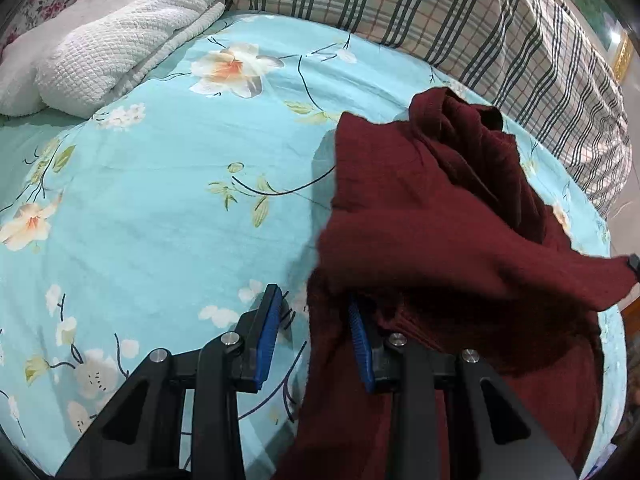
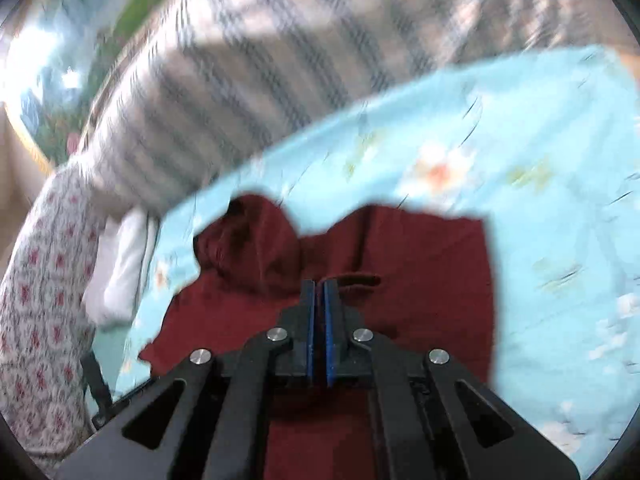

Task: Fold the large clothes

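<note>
The maroon garment (image 1: 440, 208) sits bunched at the right of the left wrist frame, on the floral turquoise bedsheet (image 1: 160, 208), and this looks like the opening spread-out, not a fold yet. The left gripper (image 1: 316, 320) has its jaws wide apart, cloth draped over the right-hand finger but nothing pinched. In the blurred right wrist view, the right gripper (image 2: 319, 292) shows its blue pads pressed together over the garment (image 2: 420, 280) at centre frame; whether a thin layer is caught between them cannot be told. Both tools point forward and slightly down over the bed. Next, by judgement, the left one needs to close on an edge so the piece can be pulled flat. A white blanket (image 1: 120, 48) lies upper left, a plaid quilt (image 1: 460, 16) along the top.
</note>
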Demonstrator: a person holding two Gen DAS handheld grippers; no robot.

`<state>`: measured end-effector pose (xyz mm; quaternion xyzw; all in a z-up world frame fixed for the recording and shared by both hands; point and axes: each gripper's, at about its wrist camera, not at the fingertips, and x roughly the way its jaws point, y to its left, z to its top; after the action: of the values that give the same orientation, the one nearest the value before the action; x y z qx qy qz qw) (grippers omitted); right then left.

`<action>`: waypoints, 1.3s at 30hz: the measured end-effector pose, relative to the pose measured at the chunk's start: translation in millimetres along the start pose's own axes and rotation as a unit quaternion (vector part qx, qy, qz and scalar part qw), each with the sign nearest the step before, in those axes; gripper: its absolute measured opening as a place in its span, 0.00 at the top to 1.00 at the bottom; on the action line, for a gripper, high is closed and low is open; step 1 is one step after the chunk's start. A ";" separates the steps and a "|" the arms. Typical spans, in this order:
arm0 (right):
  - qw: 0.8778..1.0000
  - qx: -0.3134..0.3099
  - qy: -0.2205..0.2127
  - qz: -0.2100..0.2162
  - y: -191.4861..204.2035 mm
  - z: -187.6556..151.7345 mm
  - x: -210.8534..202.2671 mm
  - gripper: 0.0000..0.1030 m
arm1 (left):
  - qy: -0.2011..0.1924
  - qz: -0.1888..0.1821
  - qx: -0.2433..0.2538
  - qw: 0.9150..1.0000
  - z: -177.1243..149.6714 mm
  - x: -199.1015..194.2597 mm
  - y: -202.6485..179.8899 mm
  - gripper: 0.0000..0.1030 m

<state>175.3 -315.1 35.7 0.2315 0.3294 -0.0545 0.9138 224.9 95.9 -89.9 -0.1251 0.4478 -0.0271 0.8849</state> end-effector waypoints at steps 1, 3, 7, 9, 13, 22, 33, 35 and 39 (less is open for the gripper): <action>1.000 0.002 -0.005 -0.017 -7.3 1.9 -3.4 0.96 | 0.000 0.004 0.002 1.000 -0.4 1.6 -0.8 0.68; 0.999 0.028 0.027 -0.033 -31.9 -0.2 8.5 0.96 | -0.003 0.011 0.002 1.000 -1.1 1.9 -1.6 0.67; 0.996 0.036 0.058 -0.057 -49.4 -15.5 27.9 0.96 | -0.018 0.021 -0.036 0.999 1.2 -6.4 12.8 0.68; 0.997 0.040 0.046 -0.046 -51.4 -14.9 22.6 0.96 | -0.027 0.015 -0.055 0.998 2.0 -11.2 24.1 0.68; 0.999 0.026 0.013 -0.040 -44.5 -16.8 9.7 0.95 | -0.005 0.000 -0.045 0.999 -1.4 -15.3 29.3 0.70; 0.992 0.028 0.016 -0.118 -47.9 -36.5 -1.6 0.91 | 0.023 -0.102 -0.018 0.994 57.3 -24.5 21.5 0.56; 0.991 -0.023 0.133 -0.022 -16.7 -53.9 75.2 0.70 | -0.006 -0.051 0.032 0.998 93.8 40.2 -13.7 0.95; 0.993 -0.019 0.112 -0.020 -19.2 -51.8 72.2 0.70 | -0.060 -0.007 0.062 0.996 96.5 37.5 -26.3 0.96; 0.994 -0.002 0.106 -0.039 -26.5 -49.7 76.2 0.70 | -0.037 0.035 0.082 0.995 85.4 56.4 -29.4 0.96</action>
<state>199.2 -311.8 -56.0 0.2208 0.4334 -0.0648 0.8713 328.7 75.3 -78.5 -0.0373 0.4156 -0.0279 0.9084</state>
